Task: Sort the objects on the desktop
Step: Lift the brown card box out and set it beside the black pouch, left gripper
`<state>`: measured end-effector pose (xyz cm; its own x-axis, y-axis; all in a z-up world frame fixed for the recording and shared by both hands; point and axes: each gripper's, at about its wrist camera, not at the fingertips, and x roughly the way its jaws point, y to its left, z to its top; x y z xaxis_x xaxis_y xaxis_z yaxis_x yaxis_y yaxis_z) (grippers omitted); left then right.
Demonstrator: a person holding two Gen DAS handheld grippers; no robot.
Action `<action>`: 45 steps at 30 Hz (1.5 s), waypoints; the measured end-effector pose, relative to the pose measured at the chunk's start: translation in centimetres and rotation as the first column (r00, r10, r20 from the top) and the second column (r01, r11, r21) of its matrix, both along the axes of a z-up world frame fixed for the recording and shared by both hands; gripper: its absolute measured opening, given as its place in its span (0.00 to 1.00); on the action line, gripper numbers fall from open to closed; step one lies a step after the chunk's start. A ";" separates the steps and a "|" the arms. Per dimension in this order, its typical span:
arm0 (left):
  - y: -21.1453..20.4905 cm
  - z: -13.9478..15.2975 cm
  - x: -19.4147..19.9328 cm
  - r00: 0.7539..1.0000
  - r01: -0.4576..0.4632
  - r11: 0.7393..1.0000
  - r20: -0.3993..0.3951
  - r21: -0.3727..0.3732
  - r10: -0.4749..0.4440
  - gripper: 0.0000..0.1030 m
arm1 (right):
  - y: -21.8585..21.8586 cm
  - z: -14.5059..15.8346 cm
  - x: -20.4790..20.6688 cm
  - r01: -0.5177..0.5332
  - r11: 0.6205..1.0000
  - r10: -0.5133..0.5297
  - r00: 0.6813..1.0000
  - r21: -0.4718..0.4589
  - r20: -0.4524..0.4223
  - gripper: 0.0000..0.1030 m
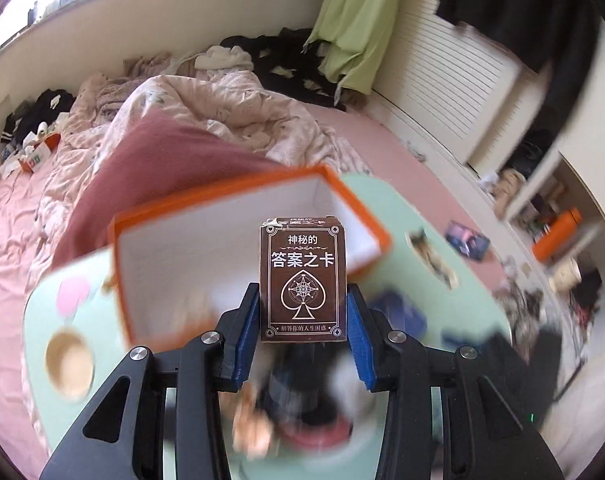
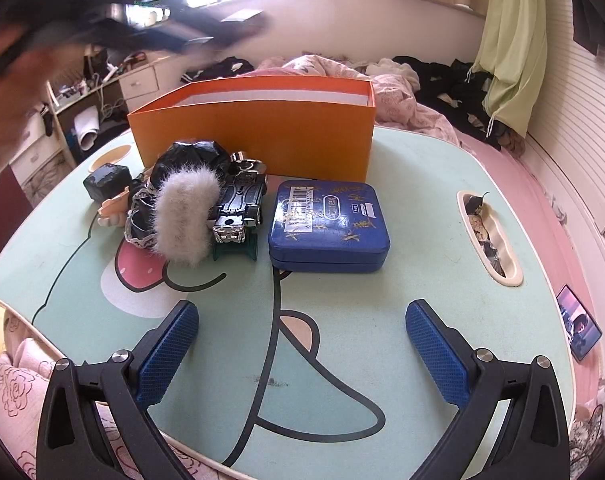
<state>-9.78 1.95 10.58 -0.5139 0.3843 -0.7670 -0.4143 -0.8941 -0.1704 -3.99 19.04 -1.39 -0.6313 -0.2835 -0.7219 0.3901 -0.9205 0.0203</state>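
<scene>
My left gripper [image 1: 303,312] is shut on a brown card box [image 1: 303,280] printed with a white spade, held upright in the air. Behind it stands the open orange box [image 1: 238,216] with a white inside, blurred by motion. In the right wrist view the orange box [image 2: 258,132] stands at the back of the mint table [image 2: 342,360]. In front of it lie a blue tin [image 2: 328,224], a toy car [image 2: 238,208], a furry grey-and-black piece [image 2: 186,216] and a small black lump [image 2: 106,182]. My right gripper [image 2: 302,344] hangs open over the table's near part with nothing between its fingers.
A blurred hand with the left gripper's body [image 2: 114,20] sweeps across the upper left. A slot [image 2: 488,236] in the table's right side holds small items. A pink bed with rumpled quilts [image 1: 206,120] surrounds the table. A phone [image 2: 578,328] lies at the right.
</scene>
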 end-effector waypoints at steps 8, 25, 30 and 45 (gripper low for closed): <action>-3.8 -5.9 6.5 0.997 -0.077 0.995 0.023 -0.056 0.078 0.41 | 0.0 0.0 -0.1 0.002 1.000 -0.002 1.000 0.002 -0.001 1.00; -2.7 -7.5 12.0 0.967 -0.157 0.975 -0.224 -0.157 0.119 0.77 | 0.1 0.1 0.0 0.002 1.000 -0.002 1.000 0.000 -0.002 1.00; -1.9 -10.4 12.3 0.955 -0.240 0.958 -0.217 -0.157 0.203 0.79 | 0.1 0.1 0.0 0.001 1.000 -0.001 1.000 0.001 -0.002 1.00; -2.4 -11.6 11.5 0.913 -0.345 0.936 -0.254 -0.069 0.318 1.00 | 0.1 0.1 0.2 0.001 1.000 -0.001 1.000 0.001 -0.001 1.00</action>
<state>1.75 -0.47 -1.00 -0.7676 0.0802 -0.6359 -0.1065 -0.9943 0.0031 -3.82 19.16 -1.27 -0.6325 -0.2822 -0.7213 0.3891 -0.9210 0.0191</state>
